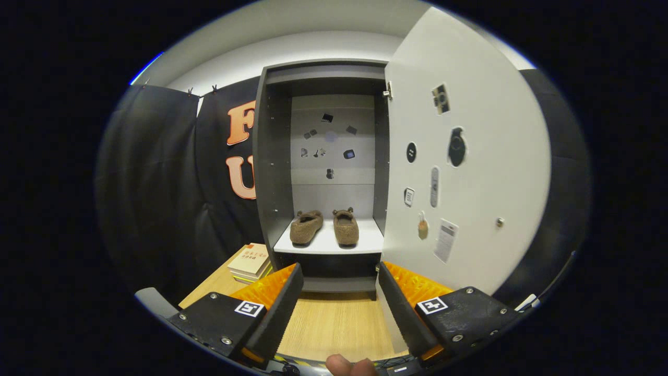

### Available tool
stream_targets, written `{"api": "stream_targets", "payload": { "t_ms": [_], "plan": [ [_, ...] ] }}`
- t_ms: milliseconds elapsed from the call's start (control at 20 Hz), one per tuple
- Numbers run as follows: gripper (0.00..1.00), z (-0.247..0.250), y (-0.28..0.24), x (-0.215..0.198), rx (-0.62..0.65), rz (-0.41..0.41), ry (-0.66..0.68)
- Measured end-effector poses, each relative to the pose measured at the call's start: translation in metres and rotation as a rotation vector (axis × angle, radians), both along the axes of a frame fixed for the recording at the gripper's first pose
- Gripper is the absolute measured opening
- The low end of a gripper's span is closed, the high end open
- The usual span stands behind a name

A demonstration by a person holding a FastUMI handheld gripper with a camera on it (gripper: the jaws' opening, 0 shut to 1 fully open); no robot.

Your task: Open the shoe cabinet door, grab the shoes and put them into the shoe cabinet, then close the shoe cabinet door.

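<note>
The dark grey shoe cabinet (271, 172) stands on the wooden table beyond my fingers. Its white door (469, 156) is swung wide open to the right, with a small knob (500, 222) near its far edge and several stickers on its inner face. Two brown fuzzy slippers sit side by side on the white shelf (326, 244) inside: the left slipper (306, 227) and the right slipper (345, 226), toes toward me. My gripper (339, 277) is open, well back from the cabinet, with nothing between its fingers.
A small stack of books (251, 261) lies on the wooden table (334, 324) just left of the cabinet's base. Black cloth wall hangs behind and to the left. A fingertip (344, 365) shows below the gripper.
</note>
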State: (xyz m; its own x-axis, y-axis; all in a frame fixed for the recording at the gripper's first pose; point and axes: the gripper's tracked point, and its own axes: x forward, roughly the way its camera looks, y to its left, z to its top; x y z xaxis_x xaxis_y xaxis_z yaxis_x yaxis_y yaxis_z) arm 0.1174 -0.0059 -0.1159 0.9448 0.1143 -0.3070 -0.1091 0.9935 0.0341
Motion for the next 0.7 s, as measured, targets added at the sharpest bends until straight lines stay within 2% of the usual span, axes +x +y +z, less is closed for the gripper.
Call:
{"api": "stream_targets", "payload": {
  "t_ms": [200,350,700],
  "plan": [
    [0.91,-0.005,-0.049,-0.039,0.007,0.04,-0.012],
    [0.91,-0.005,-0.085,-0.049,0.05,0.036,-0.013],
    [0.91,-0.003,-0.177,-0.033,0.073,-0.073,-0.056]
  ]
}}
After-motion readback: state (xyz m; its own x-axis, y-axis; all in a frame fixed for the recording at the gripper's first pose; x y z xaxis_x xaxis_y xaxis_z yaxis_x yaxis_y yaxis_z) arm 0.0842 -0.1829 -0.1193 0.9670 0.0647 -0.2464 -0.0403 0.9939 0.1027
